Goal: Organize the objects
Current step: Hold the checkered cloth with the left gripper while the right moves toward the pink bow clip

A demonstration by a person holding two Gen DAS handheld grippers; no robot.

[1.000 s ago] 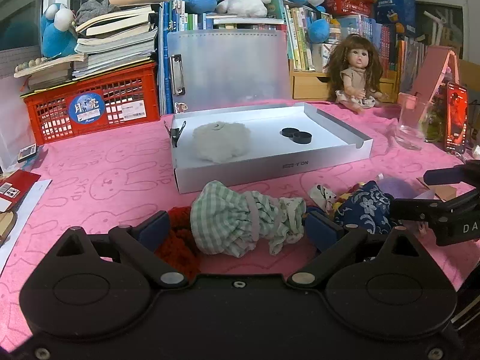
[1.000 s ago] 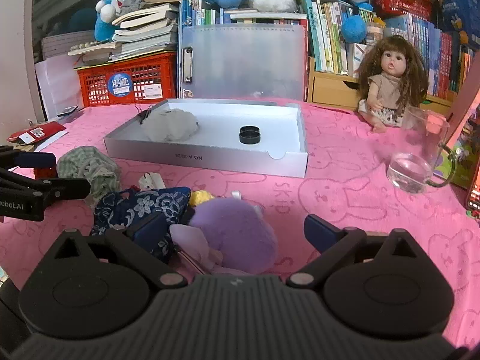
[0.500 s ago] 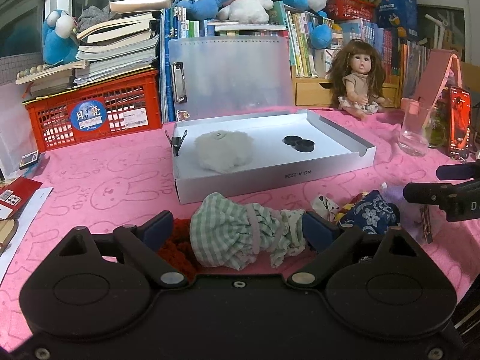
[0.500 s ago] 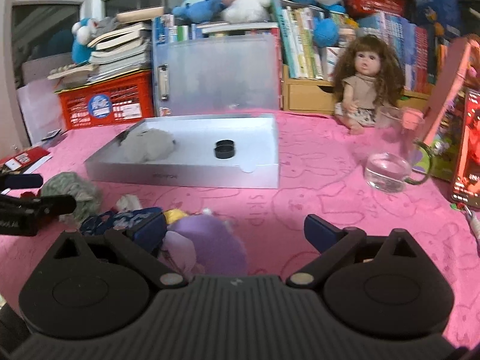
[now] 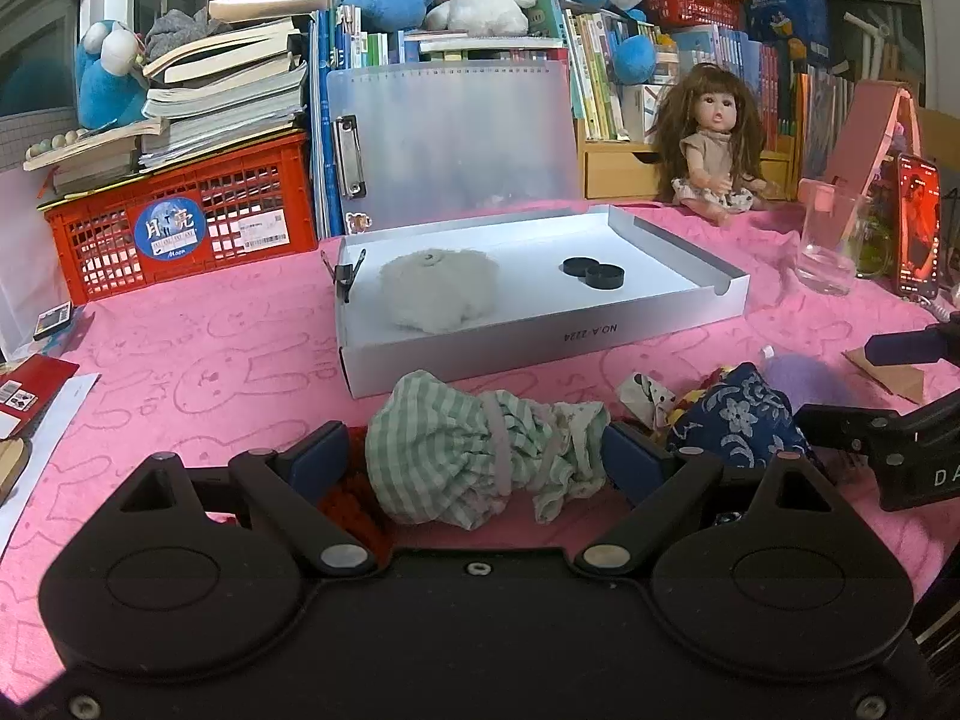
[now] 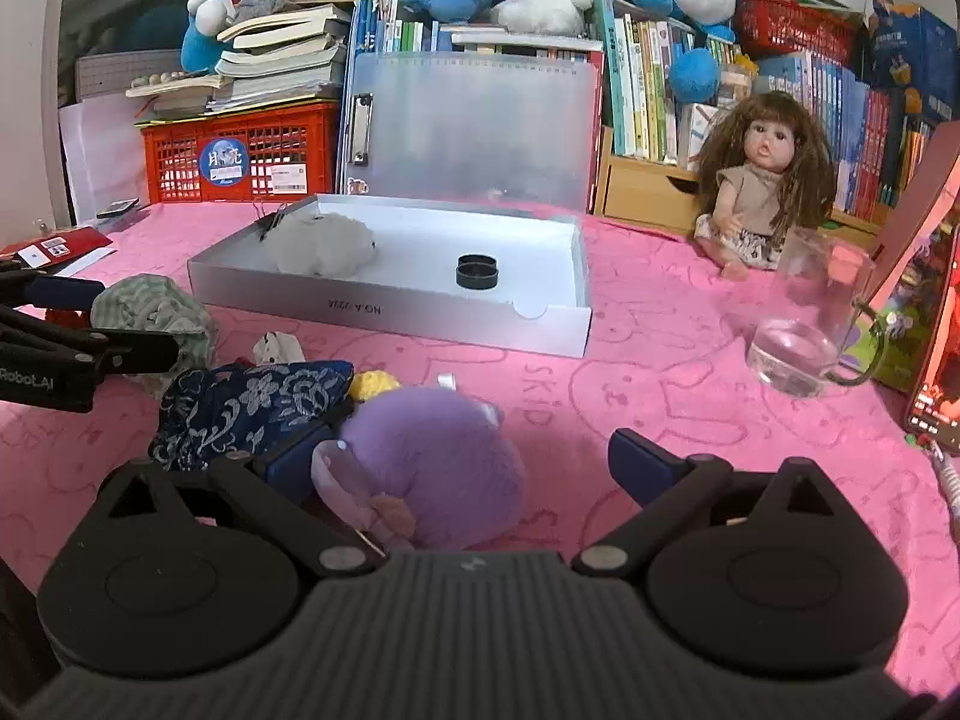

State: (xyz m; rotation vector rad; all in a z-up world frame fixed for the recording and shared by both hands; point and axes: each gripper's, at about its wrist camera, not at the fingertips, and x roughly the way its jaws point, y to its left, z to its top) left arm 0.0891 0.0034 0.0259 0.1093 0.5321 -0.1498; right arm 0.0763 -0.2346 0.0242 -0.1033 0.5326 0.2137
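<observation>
A green checked cloth bundle (image 5: 480,456) lies on the pink tablecloth between the open fingers of my left gripper (image 5: 477,462); it also shows in the right wrist view (image 6: 159,312). A purple plush (image 6: 438,468) lies between the open fingers of my right gripper (image 6: 474,468), close to the left finger. A blue floral pouch (image 6: 252,408) lies beside it and shows in the left wrist view (image 5: 735,420). A white shallow box (image 5: 678,312) beyond holds a white fluffy pad (image 5: 441,288) and two black caps (image 5: 594,273).
A glass mug (image 6: 804,324) and a phone (image 6: 939,372) stand at the right. A doll (image 6: 762,180) sits behind them. A red crate (image 5: 174,228), a clear clipboard (image 5: 456,144) and books line the back. A red knit item (image 5: 354,492) lies by the left finger.
My right gripper has shifted around the purple plush, and the view has come nearer to the table. My left gripper has stayed around the green bundle, both still open.
</observation>
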